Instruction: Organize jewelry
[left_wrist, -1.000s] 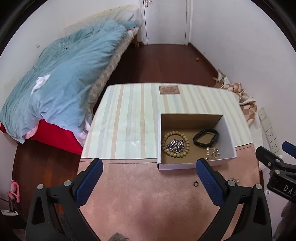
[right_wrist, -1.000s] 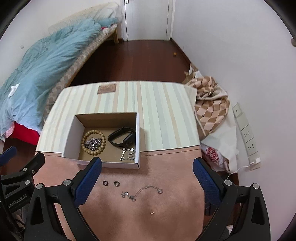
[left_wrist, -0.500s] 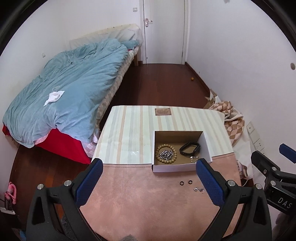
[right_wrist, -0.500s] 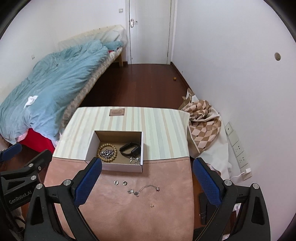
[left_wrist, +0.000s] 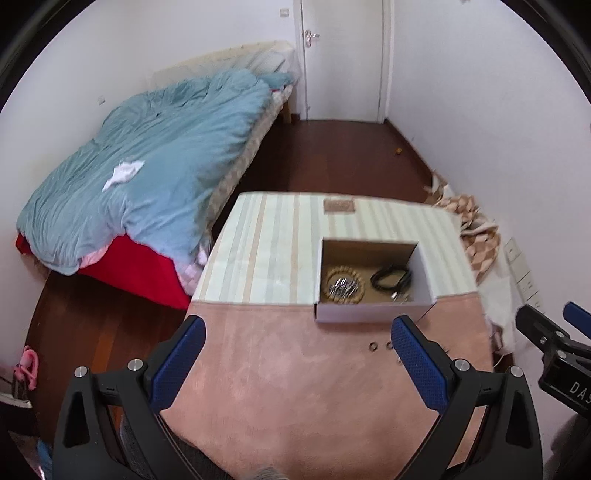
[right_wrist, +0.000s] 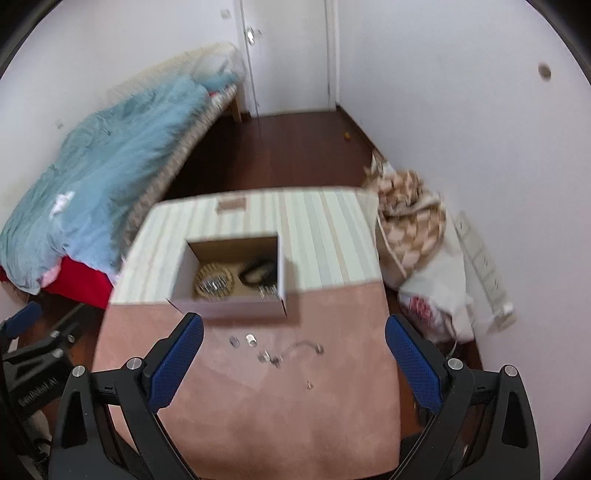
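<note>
An open cardboard box (left_wrist: 373, 316) (right_wrist: 229, 308) stands on the table, holding a wooden bead bracelet (left_wrist: 345, 285) (right_wrist: 215, 283), a black band (left_wrist: 391, 277) (right_wrist: 258, 272) and a small silver piece. On the pink mat in front lie two small rings (left_wrist: 380, 346) (right_wrist: 242, 339), a thin silver chain (right_wrist: 291, 350) and a tiny stud (right_wrist: 309, 385). My left gripper (left_wrist: 295, 363) hangs open above the mat, left of the rings. My right gripper (right_wrist: 293, 363) is open too, high above the chain, with nothing between its fingers.
The table has a striped cloth (left_wrist: 273, 240) at the back and the pink mat (left_wrist: 295, 369) in front. A bed with a blue duvet (left_wrist: 147, 166) lies left. A checked cloth and a white bag (right_wrist: 424, 266) sit right, by the wall.
Both grippers pulled up and back from the table, then shifted closer again; the box looks larger than half a second ago. The jewelry has not moved. Both stayed open.
</note>
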